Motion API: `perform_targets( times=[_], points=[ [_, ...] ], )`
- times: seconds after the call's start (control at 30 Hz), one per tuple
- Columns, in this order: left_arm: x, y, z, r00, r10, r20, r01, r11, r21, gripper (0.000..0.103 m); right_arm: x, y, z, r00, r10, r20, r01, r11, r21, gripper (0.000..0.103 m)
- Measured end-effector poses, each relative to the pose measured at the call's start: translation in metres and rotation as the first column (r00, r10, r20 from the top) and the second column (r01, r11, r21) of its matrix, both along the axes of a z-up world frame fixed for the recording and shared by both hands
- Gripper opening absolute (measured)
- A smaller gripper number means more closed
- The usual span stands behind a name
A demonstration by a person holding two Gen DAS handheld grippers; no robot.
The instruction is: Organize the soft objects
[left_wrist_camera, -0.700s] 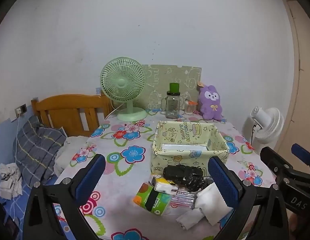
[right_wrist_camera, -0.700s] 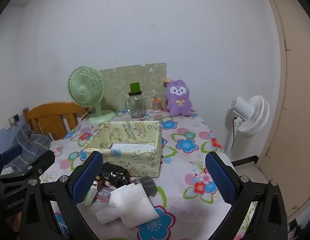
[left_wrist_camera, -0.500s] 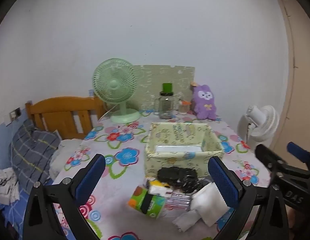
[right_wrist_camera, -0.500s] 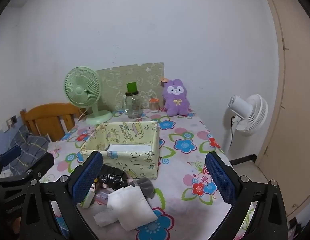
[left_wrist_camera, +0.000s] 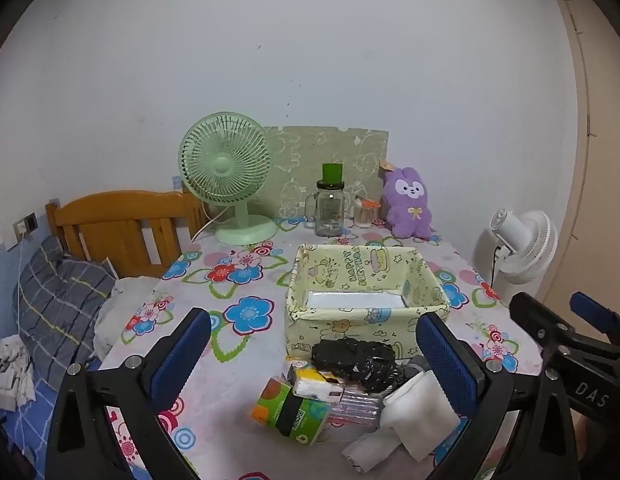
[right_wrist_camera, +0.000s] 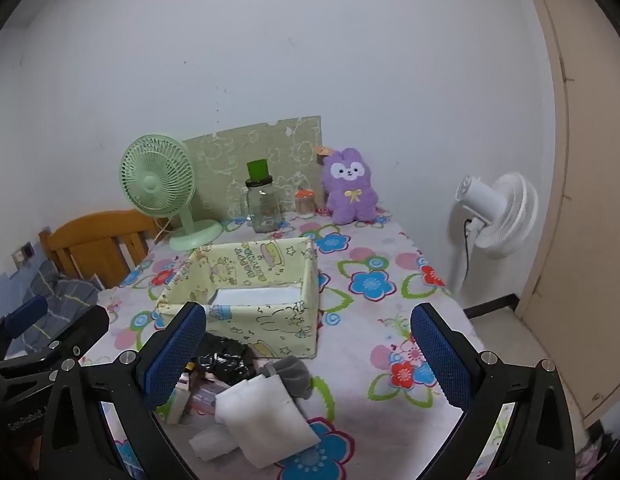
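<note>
A yellow fabric storage box (left_wrist_camera: pixel 366 308) (right_wrist_camera: pixel 245 300) stands mid-table, with something white and flat inside. In front of it lies a pile: a black crumpled bag (left_wrist_camera: pixel 354 358) (right_wrist_camera: pixel 223 354), a white folded cloth (left_wrist_camera: pixel 418 412) (right_wrist_camera: pixel 265 416), a grey sock (right_wrist_camera: pixel 289 372), a green-orange tissue pack (left_wrist_camera: pixel 289 410) and a clear plastic packet (left_wrist_camera: pixel 358 404). A purple plush rabbit (left_wrist_camera: pixel 408 204) (right_wrist_camera: pixel 350 188) sits at the back. My left gripper (left_wrist_camera: pixel 314 360) is open and empty above the pile. My right gripper (right_wrist_camera: pixel 310 354) is open and empty, also above the pile.
A green desk fan (left_wrist_camera: pixel 229 176), a glass jar with a green lid (left_wrist_camera: pixel 330 208) and a small jar (left_wrist_camera: pixel 366 216) stand along the wall. A wooden headboard (left_wrist_camera: pixel 121 224) and bedding (left_wrist_camera: pixel 57 300) lie left of the table. A white floor fan (right_wrist_camera: pixel 494 212) stands on the right.
Both grippers have drawn back and lifted a little, so the table sits lower and farther in view. Both stay open and empty. Nothing on the table has moved.
</note>
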State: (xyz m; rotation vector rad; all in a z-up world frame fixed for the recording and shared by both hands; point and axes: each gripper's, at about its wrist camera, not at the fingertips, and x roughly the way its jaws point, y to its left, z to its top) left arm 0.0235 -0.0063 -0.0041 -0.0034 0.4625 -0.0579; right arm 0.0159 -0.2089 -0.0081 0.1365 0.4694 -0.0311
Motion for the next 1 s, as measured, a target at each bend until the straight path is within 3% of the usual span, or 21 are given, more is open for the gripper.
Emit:
perform_targets(
  times=[1.0],
  points=[
    [0.008,0.007,-0.002,1.000,0.013,-0.023,-0.013,1.000,-0.020,0.103,-0.002,0.005,0.007,1.000,-0.022,0.020,0.023,0.999,-0.041,0.103]
  ],
)
